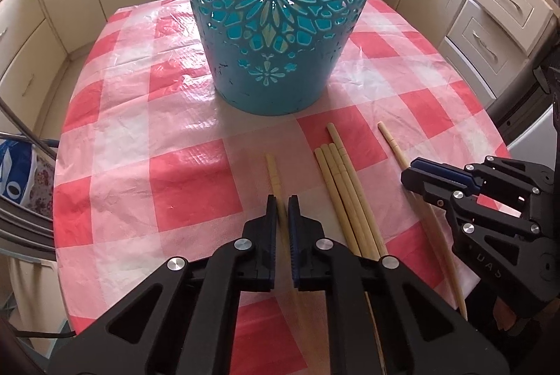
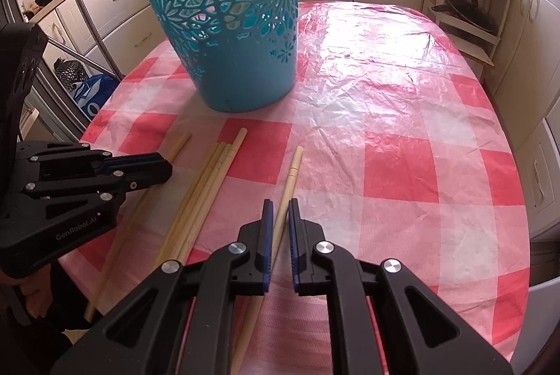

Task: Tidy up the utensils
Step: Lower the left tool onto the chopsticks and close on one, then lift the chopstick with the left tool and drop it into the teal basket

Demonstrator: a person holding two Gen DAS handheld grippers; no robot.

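Six pale wooden chopsticks lie on the table (image 1: 182,179), which wears a red-and-white checked plastic cloth. A bundle of four chopsticks (image 1: 341,179) (image 2: 206,179) lies in the middle, with one single chopstick to each side, all running roughly from 6 toward 12 o'clock. Beyond them at 12 o'clock stands a tall teal basket (image 1: 276,25) (image 2: 238,35) with cut-out flower patterns, upright on the cloth.

The left hand-held gripper (image 1: 281,210) (image 2: 157,166) is low over the table, its fingers slightly apart with the left single chopstick (image 1: 274,177) (image 2: 180,144) between them; whether the pads press on it I cannot tell. The right hand-held gripper (image 2: 280,214) (image 1: 416,170) sits the same way over the right single chopstick (image 2: 292,175) (image 1: 393,144), fingers narrowly apart around it, contact unclear.

The basket's rim is cut off at the top of the left wrist view. The near ends of the chopsticks are hidden under the gripper bodies.
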